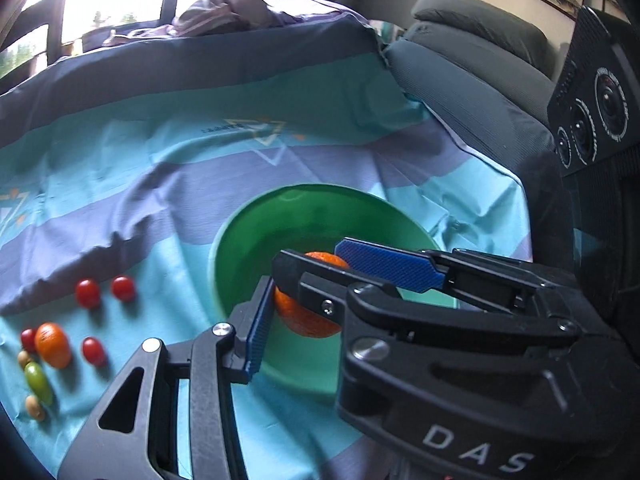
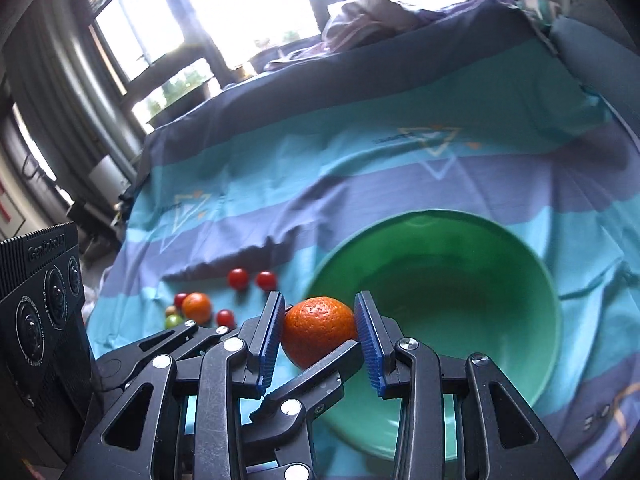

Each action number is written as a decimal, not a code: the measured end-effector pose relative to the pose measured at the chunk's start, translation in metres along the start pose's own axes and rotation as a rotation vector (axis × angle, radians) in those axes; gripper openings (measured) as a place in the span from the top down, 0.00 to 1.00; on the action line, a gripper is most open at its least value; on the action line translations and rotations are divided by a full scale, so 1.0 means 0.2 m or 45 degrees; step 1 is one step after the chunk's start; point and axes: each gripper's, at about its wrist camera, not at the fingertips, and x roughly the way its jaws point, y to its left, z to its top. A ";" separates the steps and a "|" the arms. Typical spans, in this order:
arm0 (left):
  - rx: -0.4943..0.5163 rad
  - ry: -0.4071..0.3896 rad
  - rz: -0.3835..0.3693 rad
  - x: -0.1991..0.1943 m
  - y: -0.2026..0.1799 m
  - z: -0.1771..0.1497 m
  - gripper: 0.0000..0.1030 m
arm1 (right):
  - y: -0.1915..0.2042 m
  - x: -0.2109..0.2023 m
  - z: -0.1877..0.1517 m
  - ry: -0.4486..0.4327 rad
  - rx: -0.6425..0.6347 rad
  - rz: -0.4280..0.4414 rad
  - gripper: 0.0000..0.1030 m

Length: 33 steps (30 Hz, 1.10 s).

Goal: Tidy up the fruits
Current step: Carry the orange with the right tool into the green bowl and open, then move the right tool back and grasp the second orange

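1. Striped blue and purple bedspread (image 2: 360, 184) covered the bed, with windows behind.
2. Green bowl (image 2: 552, 292) stood on the bedspread and looked empty to me.
3. My right claw (image 2: 319, 314) held an orange (image 2: 318, 330) between its blue pads, over the bowl's near left rim.
4. My left claw (image 1: 304, 312) stood narrow on the same orange, crossing the right claw. One blue pad (image 1: 256, 328) lay against the fruit. I could not see the other finger.
5. Left of the bowl I saw a second orange (image 1: 52, 344), small red tomatoes (image 1: 88, 293) and a green one (image 1: 38, 380).
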 end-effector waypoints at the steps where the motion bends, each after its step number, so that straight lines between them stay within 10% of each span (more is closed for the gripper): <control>1: 0.005 0.016 -0.011 0.03 -0.02 0.01 0.59 | -0.04 0.00 0.00 0.003 0.017 -0.015 0.61; 12: -0.008 0.129 -0.101 0.20 -0.08 0.01 0.55 | -0.28 0.03 -0.04 0.066 0.187 0.019 0.61; 17: -0.032 0.077 -0.047 0.08 -0.03 -0.03 0.39 | -0.27 0.01 -0.03 0.024 0.201 -0.008 0.42; 33: -0.453 -0.055 0.467 -0.60 0.74 -0.42 0.34 | 0.18 0.05 0.01 -0.040 0.013 0.083 0.39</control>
